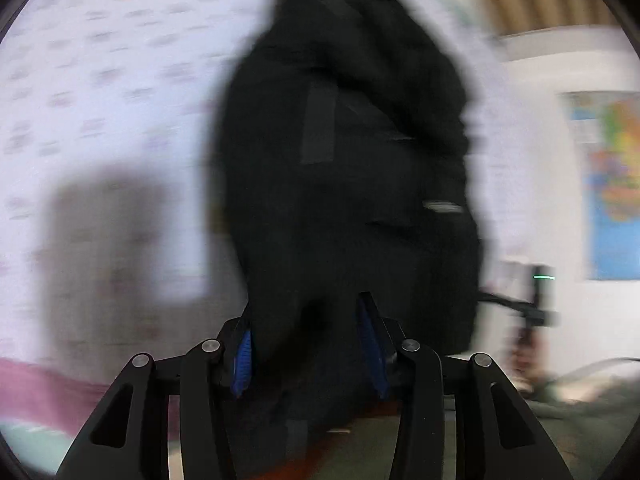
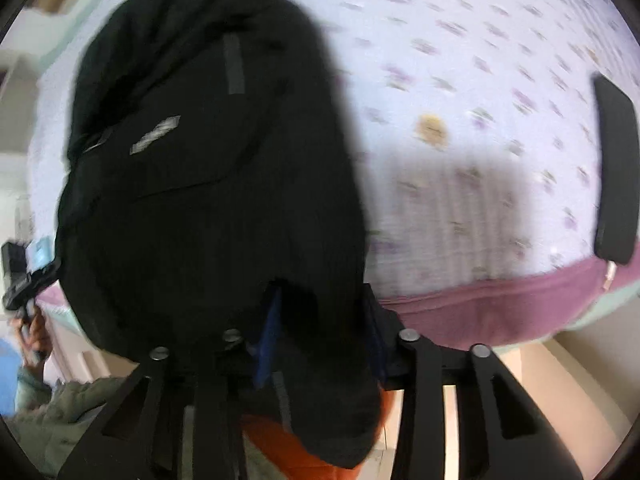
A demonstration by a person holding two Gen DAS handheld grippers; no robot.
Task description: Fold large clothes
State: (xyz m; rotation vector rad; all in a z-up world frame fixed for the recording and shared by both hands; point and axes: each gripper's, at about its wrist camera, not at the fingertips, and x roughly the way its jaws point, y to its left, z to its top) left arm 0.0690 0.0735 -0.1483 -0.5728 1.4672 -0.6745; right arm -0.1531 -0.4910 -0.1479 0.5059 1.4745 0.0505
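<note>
Fabric fills both my tongs. Between the blue pads of my left gripper (image 1: pixel 310 344) a bunch of the black jacket (image 1: pixel 344 152) is pinched, and my right gripper (image 2: pixel 320 332) likewise clamps a fold of the same jacket (image 2: pixel 208 168), whose orange lining (image 2: pixel 296 452) shows just under the right fingers. Ahead of both, the jacket hangs in a blurred dark mass over the floral bedsheet (image 2: pixel 480 60). Beyond my right tongs, off to their right, a black phone (image 2: pixel 616 168) lies on the sheet above its purple edge (image 2: pixel 480 304). Far right of my left tongs hangs a colourful wall poster (image 1: pixel 612 184).
</note>
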